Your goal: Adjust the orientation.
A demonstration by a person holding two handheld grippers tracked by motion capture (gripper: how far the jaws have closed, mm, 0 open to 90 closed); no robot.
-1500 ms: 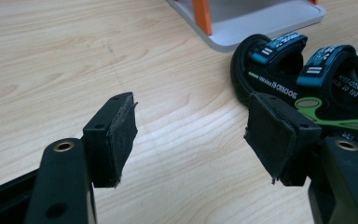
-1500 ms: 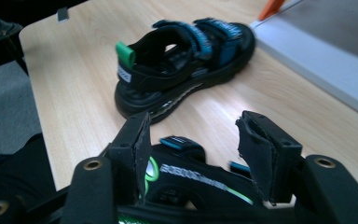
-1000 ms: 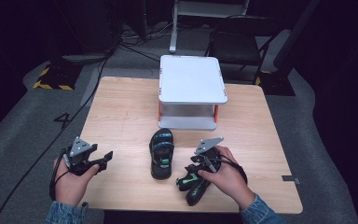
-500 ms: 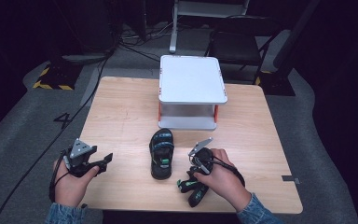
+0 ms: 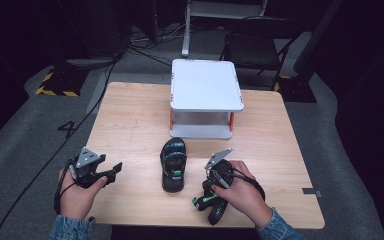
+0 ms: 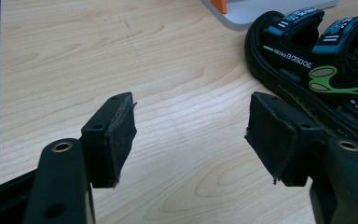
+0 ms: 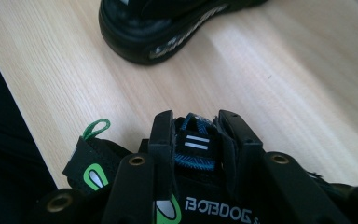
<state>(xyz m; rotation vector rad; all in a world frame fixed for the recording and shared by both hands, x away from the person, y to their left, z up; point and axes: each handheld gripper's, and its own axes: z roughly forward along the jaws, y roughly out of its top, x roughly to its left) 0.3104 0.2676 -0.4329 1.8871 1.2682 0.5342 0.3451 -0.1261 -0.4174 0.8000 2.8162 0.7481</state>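
right gripper (image 7: pixel 196 140) had its jaws pinched on a sandal (image 5: pixel 211 202) strap, sandal mostly hidden under the hand; left gripper (image 6: pixel 191 135) gaped wide over bare tabletop (image 6: pixel 74 60).

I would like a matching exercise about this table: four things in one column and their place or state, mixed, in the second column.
Things:
1. left gripper
2. right gripper
3. white stand
4. loose sandal

States:
a. flat on the table's middle
b. shut on a sandal strap
c. at the table's far edge
d. open, holding nothing

Pairs: 1-d, 2-b, 3-c, 4-a
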